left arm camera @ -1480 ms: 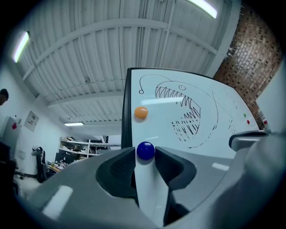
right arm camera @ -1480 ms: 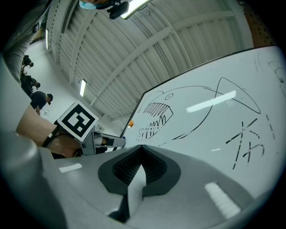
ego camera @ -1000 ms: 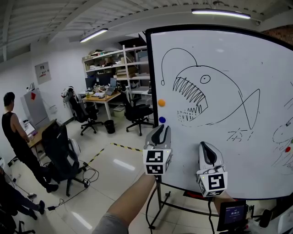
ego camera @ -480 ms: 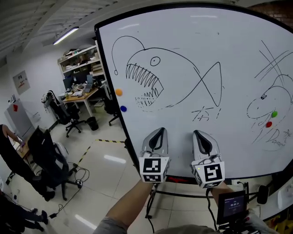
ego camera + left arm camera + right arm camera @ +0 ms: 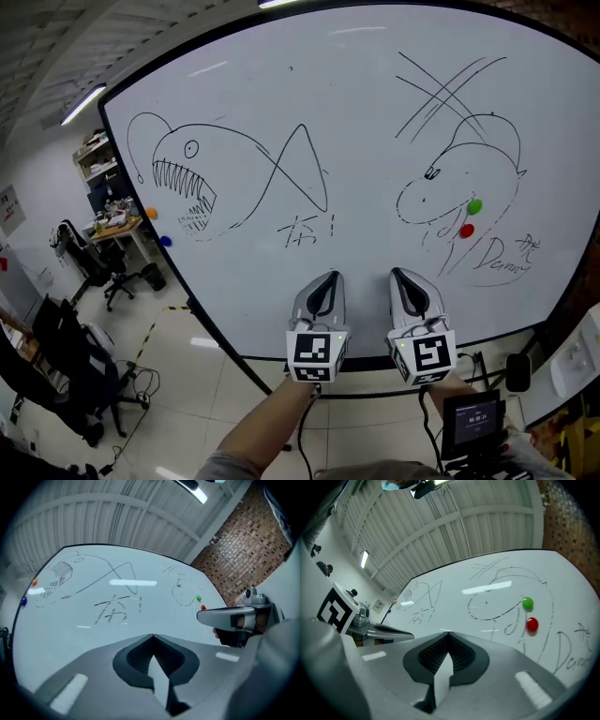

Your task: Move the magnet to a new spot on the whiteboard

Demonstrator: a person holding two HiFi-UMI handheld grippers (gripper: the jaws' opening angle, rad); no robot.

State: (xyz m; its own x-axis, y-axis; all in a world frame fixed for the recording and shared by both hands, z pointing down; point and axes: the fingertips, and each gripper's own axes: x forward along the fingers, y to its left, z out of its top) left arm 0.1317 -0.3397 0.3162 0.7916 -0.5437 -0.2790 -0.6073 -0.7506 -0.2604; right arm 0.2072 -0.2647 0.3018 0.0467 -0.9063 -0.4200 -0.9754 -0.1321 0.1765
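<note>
The whiteboard (image 5: 356, 281) fills the head view, with a fish drawing at the left and a dinosaur sketch at the right. A green magnet (image 5: 474, 206) and a red magnet (image 5: 466, 231) sit on the dinosaur sketch. An orange magnet (image 5: 151, 213) and a blue magnet (image 5: 165, 241) sit near the board's left edge. My left gripper (image 5: 323, 279) and right gripper (image 5: 401, 275) hang side by side before the board's lower middle, both shut and empty. The right gripper view shows the green magnet (image 5: 527, 603) and the red magnet (image 5: 531, 624) up and right of its jaws (image 5: 448, 632).
Left of the board lies an office floor with black chairs (image 5: 80, 361), a desk (image 5: 117, 225) and cables. A small screen device (image 5: 472, 422) hangs below my right hand. A brick wall (image 5: 248, 541) stands beyond the board's right end.
The view has swung right along the board: the fish drawing slid left, and the green and red magnets came into sight. Both grippers now sit before the board's middle.
</note>
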